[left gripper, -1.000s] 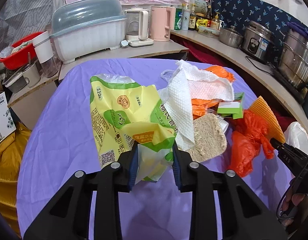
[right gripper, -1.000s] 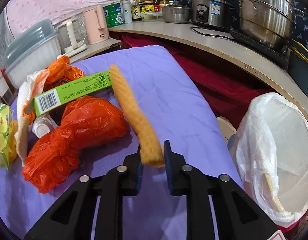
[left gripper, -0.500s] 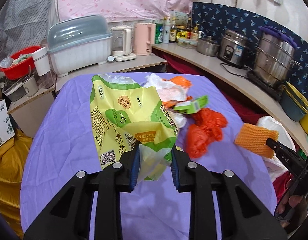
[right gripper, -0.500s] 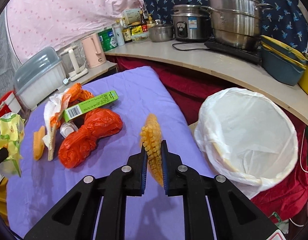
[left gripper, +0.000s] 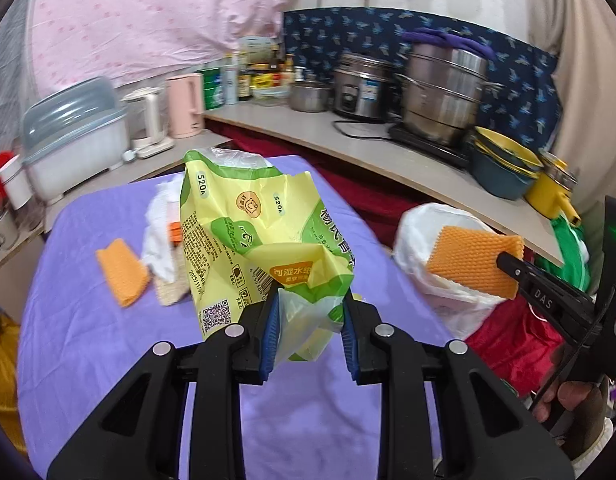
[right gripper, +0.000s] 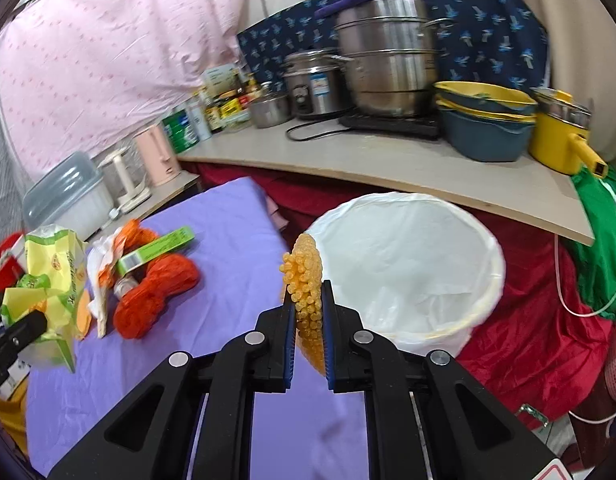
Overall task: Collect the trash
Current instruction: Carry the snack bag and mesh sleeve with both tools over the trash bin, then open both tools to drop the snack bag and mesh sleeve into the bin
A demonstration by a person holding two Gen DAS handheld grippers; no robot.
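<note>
My left gripper is shut on a crumpled yellow-green plastic bag and holds it above the purple table. The bag also shows in the right wrist view. My right gripper is shut on an orange foam pad, held in the air beside the white-lined trash bin. In the left wrist view the pad hangs in front of the bin. Trash still lies on the table: an orange plastic bag, a green box, white paper towel, another orange pad.
A counter behind the bin carries steel pots, bowls and a yellow pot. A dish rack and kettles stand past the table's far edge. Red cloth drapes below the counter, right of the bin.
Both grippers have lifted and swung right with their loads. The orange pad went from the table up to the bin's side. The yellow-green bag rose off the trash pile.
</note>
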